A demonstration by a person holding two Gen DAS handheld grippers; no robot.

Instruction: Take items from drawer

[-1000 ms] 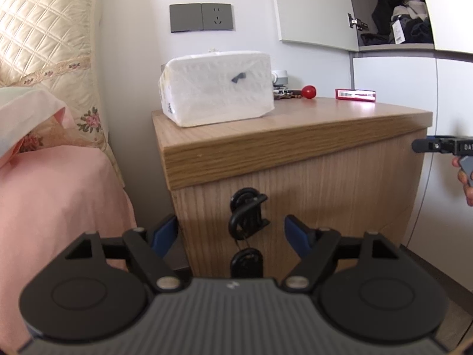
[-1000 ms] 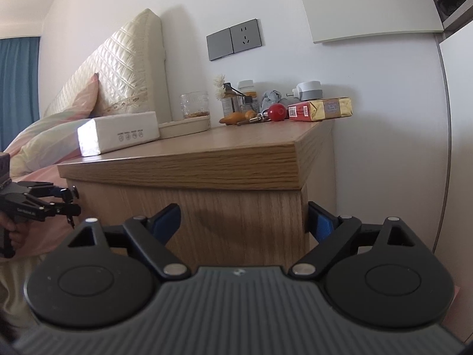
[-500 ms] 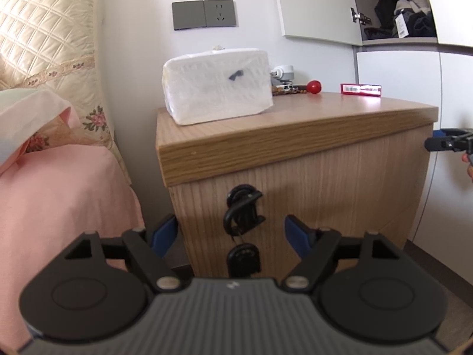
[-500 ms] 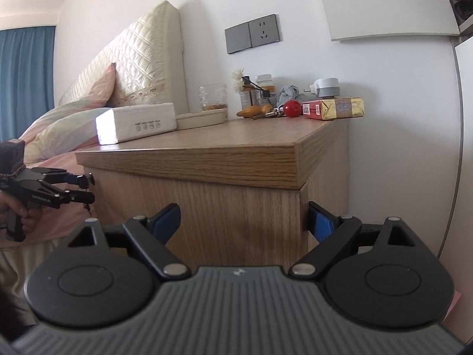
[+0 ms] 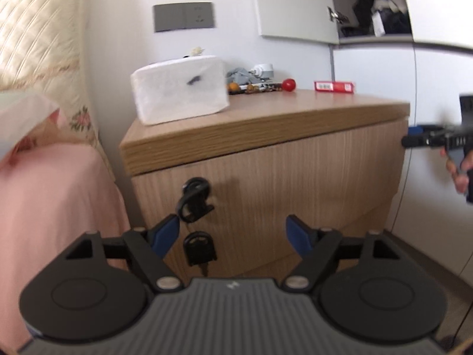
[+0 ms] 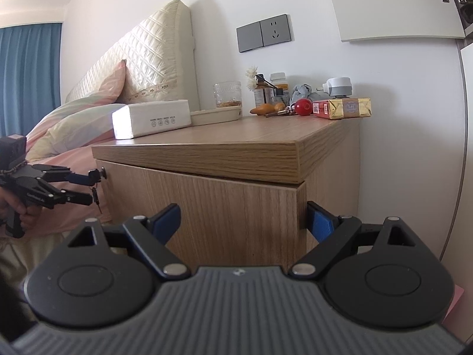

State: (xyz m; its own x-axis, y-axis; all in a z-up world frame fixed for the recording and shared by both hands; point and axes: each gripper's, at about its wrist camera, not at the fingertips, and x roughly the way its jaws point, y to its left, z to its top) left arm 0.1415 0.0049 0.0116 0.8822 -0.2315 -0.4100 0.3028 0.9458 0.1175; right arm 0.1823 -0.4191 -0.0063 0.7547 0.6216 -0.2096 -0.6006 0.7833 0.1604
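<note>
Both grippers' jaws stand spread, empty: the left gripper (image 5: 232, 230) faces the closed drawer front (image 5: 280, 171) near its left edge, the right gripper (image 6: 241, 222) at the nightstand's right corner. Whatever is inside stays hidden. The dangling keys (image 5: 199, 248) could snag a finger, or a careless pull may slip off.

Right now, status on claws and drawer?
Both claws open, empty. Left claw near the drawer key. Right claw at the cabinet corner. Drawer shut; nothing blocking.

The table (image 6: 260, 136) was light oak-grained wood, the tissue pack (image 5: 180, 88) white. The ball (image 6: 303, 107) was red, the curtain (image 6: 28, 77) blue, the headboard (image 6: 147, 59) cream and quilted.
</note>
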